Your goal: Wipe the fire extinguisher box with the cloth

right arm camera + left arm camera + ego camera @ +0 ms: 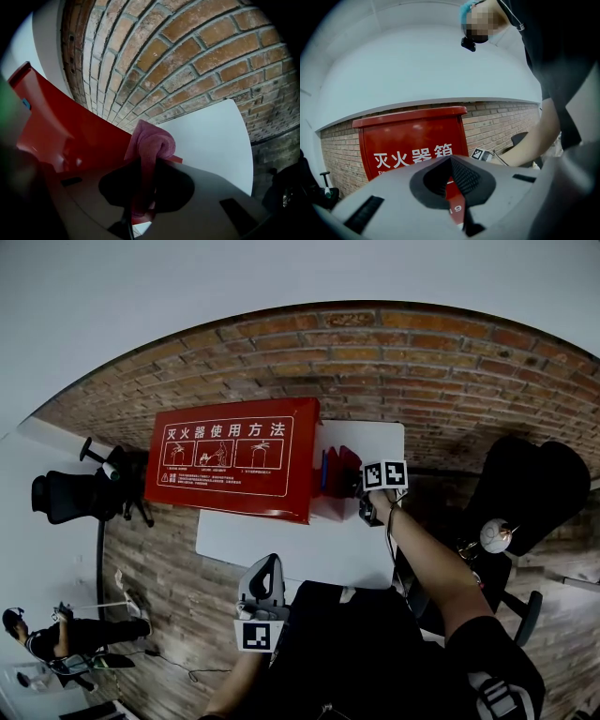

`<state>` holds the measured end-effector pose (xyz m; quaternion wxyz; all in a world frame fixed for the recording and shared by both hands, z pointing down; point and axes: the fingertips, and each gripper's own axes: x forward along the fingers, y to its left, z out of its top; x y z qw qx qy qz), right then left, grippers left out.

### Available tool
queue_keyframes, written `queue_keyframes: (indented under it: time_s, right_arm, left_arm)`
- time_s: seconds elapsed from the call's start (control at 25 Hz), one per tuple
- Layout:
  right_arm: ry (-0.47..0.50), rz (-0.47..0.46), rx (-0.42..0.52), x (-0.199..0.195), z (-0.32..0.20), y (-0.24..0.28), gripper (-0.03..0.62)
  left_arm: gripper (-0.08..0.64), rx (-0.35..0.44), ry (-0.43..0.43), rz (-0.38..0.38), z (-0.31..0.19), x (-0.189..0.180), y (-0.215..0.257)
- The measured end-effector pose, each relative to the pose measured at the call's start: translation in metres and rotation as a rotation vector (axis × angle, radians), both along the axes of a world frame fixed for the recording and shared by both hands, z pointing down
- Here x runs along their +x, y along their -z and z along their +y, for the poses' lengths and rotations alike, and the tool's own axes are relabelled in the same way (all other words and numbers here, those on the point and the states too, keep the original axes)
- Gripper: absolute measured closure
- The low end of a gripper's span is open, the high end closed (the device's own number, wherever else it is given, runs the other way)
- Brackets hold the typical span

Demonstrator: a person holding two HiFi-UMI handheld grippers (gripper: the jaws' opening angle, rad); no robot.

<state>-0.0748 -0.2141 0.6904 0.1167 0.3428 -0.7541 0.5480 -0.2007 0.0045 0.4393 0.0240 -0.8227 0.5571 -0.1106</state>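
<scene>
A white tabletop (281,545) fills the middle of the head view, its near edge just beyond the person's dark clothing. The floor (178,587) around it is wood-look planking. A black office chair (70,495) stands off the tabletop's left edge and a second black chair (534,484) off its right. A person (42,641) is on the floor well to the left. Behind the far edge rises a brick wall (422,362), with plain pale wall above the brickwork.

The red fire extinguisher box (234,460) lies across the far left part of the tabletop, overhanging the left edge. Its broad face, with white lettering and three instruction pictures, is turned up toward the head camera.

The left gripper (451,159) hangs at the tabletop's near edge, well apart from the box and pointing toward its lettered front. Its jaws stand together at the tips, with only a thin wedge of the red box showing through the hollow behind them. Nothing is between them.

The right gripper (146,161) is farther off, at the box's right end near the tabletop's far right corner, with the person's bare forearm reaching out to it. Its jaws are clamped on a pink cloth (152,138). A strip of the cloth runs down between the pads, and a rolled bunch stands out past the tips. The bunch sits against the red side of the box, just above the white tabletop.
</scene>
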Motion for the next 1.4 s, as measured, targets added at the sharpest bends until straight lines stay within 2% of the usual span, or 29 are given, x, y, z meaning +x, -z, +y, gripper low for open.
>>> queue_keyframes:
  time_s: [0.64,1.12,1.4]
  right_arm:
    - [-0.045,0.114,-0.083,0.0,-0.003,-0.074,0.514]
    - [-0.038,0.21,-0.159,0.006,0.006,-0.128,0.514]
    - [-0.054,0.223,-0.186,0.003,0.009,-0.144,0.514]
  left_arm:
    - [0.512,-0.04,0.043,-0.017,0.013,-0.024,-0.004]
    - [0.514,-0.061,0.067,-0.033,0.014,-0.038,-0.007]
    - [0.512,-0.071,0.086,-0.044,0.018,-0.043,-0.009]
